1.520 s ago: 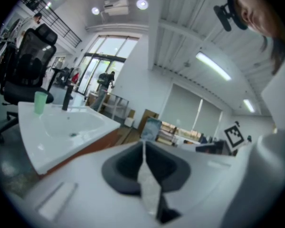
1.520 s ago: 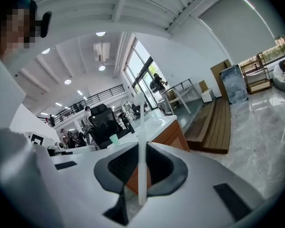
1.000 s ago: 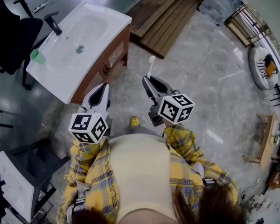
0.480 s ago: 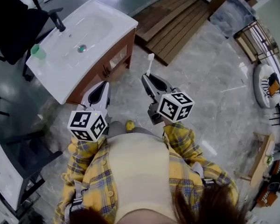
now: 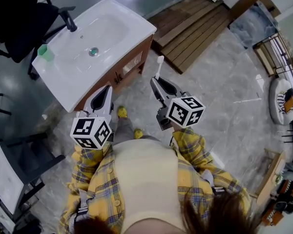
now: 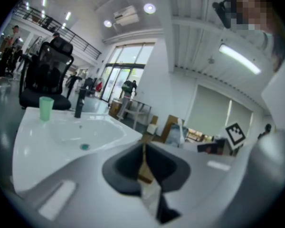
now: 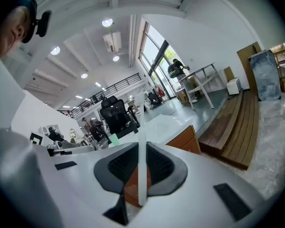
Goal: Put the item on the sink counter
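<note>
White plastic toothbrush [image 5: 158, 68] still clamped upright in your right gripper [image 5: 155, 81], over the floor beside the white ceramic sink counter [image 5: 63, 87]. You've stepped closer to it. Left gripper [image 5: 106, 89] closed and empty; placing not started.

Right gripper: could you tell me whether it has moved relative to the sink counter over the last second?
Yes. The right gripper, holding the toothbrush, has come closer to the sink counter.
</note>
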Demonstrator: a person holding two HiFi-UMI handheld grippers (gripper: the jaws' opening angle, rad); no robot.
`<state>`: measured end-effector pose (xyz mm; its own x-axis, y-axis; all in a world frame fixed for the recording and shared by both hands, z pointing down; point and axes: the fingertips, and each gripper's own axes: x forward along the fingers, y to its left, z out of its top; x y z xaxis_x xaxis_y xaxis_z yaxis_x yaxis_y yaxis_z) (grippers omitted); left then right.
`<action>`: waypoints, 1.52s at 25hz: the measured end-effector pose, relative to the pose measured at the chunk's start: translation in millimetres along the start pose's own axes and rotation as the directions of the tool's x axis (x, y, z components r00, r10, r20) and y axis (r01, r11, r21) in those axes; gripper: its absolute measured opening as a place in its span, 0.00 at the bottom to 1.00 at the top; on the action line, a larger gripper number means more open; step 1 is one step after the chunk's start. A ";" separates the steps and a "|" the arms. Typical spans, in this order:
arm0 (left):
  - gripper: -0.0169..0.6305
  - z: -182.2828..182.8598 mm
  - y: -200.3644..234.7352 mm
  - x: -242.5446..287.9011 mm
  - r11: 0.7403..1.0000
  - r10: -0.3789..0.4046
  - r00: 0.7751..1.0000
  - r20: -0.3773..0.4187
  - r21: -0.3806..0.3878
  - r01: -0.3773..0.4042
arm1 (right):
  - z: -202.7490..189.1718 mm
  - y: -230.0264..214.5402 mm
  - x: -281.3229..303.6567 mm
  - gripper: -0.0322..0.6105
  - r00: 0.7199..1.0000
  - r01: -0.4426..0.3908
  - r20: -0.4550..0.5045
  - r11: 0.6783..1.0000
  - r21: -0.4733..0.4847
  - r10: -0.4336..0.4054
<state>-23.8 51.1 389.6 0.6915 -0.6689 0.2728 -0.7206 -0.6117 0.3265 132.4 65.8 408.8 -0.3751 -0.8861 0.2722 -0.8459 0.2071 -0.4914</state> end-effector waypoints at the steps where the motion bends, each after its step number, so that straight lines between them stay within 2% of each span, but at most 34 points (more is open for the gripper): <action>1: 0.06 3.0 4.2 4.2 1.000 0.000 1.000 0.003 -0.004 0.000 | 2.5 -0.4 5.1 0.13 1.000 -0.001 -0.002 1.000 -0.002 0.001; 8: 0.06 26.2 35.6 36.7 1.000 0.004 1.000 0.001 0.010 -0.004 | 28.9 -8.5 52.1 0.13 1.000 -0.005 -0.013 1.000 -0.020 0.005; 21: 0.06 47.0 118.5 73.2 0.999 0.017 1.000 -0.013 -0.032 -0.017 | 49.1 -10.5 154.9 0.13 0.999 0.001 -0.045 1.000 -0.023 -0.002; 31: 0.06 50.8 140.5 72.8 0.997 0.039 0.999 -0.019 -0.067 -0.041 | 59.9 -9.7 186.1 0.13 0.997 0.006 -0.080 0.999 -0.047 -0.010; 38: 0.06 55.2 158.8 81.2 0.992 0.094 0.995 -0.019 -0.085 -0.095 | 70.9 -21.2 217.4 0.13 0.994 -0.018 -0.113 0.998 -0.063 0.011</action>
<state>-85.0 -123.7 413.6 0.6218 -0.7151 0.3194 -0.7760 -0.5073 0.3747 95.8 -160.7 419.7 -0.4249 -0.8312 0.3586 -0.8611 0.2488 -0.4434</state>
